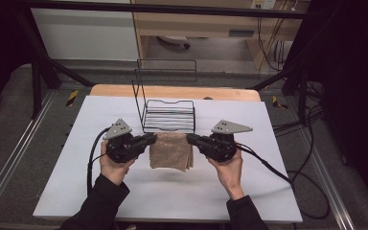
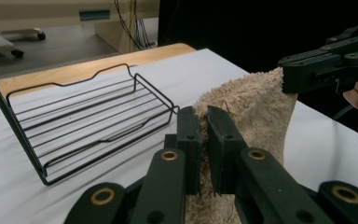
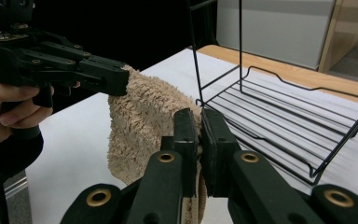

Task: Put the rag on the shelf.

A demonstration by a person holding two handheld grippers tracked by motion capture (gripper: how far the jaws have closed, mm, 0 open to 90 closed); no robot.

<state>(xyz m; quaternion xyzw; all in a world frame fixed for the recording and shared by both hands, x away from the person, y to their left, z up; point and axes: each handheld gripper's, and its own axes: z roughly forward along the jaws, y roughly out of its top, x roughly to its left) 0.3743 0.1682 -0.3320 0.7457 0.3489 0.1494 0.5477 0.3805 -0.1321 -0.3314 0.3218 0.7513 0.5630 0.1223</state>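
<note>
A: Nearest: two hands in dark sleeves, each with a black two-jaw gripper. Left gripper point(image 1: 154, 139) clamped on the left top corner of the folded beige terry-cloth towel point(image 1: 170, 151); right gripper point(image 1: 189, 139) clamped on the right top corner.

B: Fingers point(image 2: 189, 140) wide or narrow?

A: Narrow on both sides, pinched nearly shut on the towel's edge. Pile bulging out around the left pair in the left gripper view, likewise around the right pair point(image 3: 186, 140) in the right gripper view.

B: And the towel's place?

A: Hanging between the two grippers, top edge stretched between them, lower edge low over the white bench point(image 1: 124, 191), maybe brushing it; hard to tell. Just in front of the black wire rack point(image 1: 168, 115).

B: Handling?

A: Light and soft, probably. Limp, sagging under its own weight, layers free to slide apart. Fluffy, not slippery, so a pinch likely enough. Best taken at the two top corners, through all layers, as now.

B: Risk?

A: Lower layers slipping loose, or pile snagging on the rack's wire rim. Worth keeping both corners level.

B: Farther off?

A: Rack's tall wire back, then a bare wooden strip point(image 1: 172, 91) at the bench's far edge.
</note>
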